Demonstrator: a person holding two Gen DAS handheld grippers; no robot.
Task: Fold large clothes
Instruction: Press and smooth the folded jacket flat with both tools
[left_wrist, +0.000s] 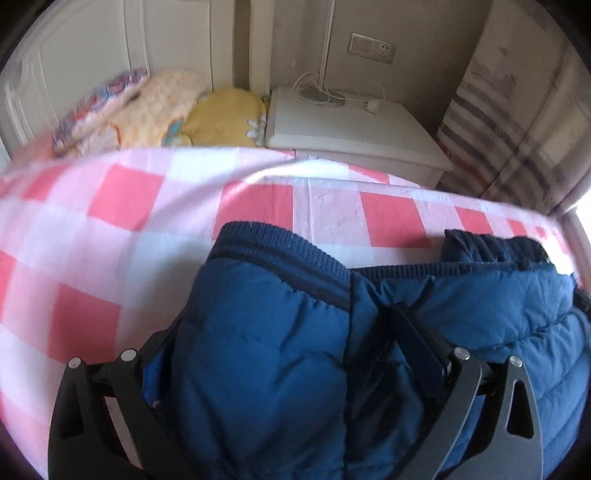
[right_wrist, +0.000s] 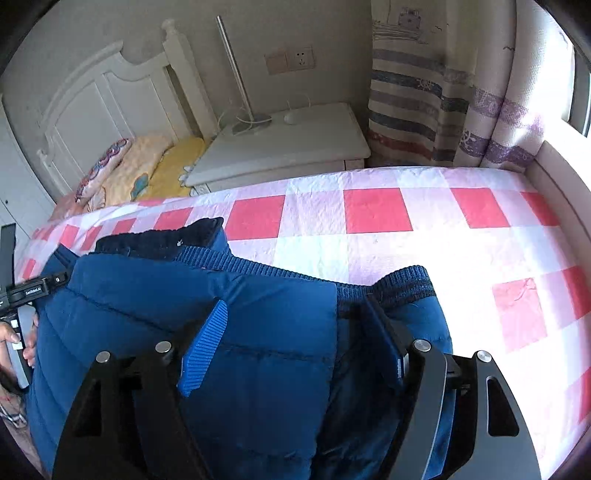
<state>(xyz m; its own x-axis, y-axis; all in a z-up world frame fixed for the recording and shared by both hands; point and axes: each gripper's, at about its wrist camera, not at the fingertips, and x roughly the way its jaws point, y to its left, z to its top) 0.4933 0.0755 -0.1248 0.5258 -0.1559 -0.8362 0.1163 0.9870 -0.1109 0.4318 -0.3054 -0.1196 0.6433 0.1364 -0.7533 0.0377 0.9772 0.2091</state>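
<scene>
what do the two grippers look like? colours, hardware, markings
Left gripper: black and grey linkage plates with cutouts, silver pivot bolts. Right gripper: same build, ribbed blue pads. In the right view the left unit's black body carries small white lettering, unreadable.

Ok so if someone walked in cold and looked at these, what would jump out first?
The puffy blue jacket fills the foreground, bunched between the fingers of both the left gripper and the right gripper. Beneath it lies the pink-and-red checked bedspread, with a white nightstand beyond the bed's far edge.
</scene>
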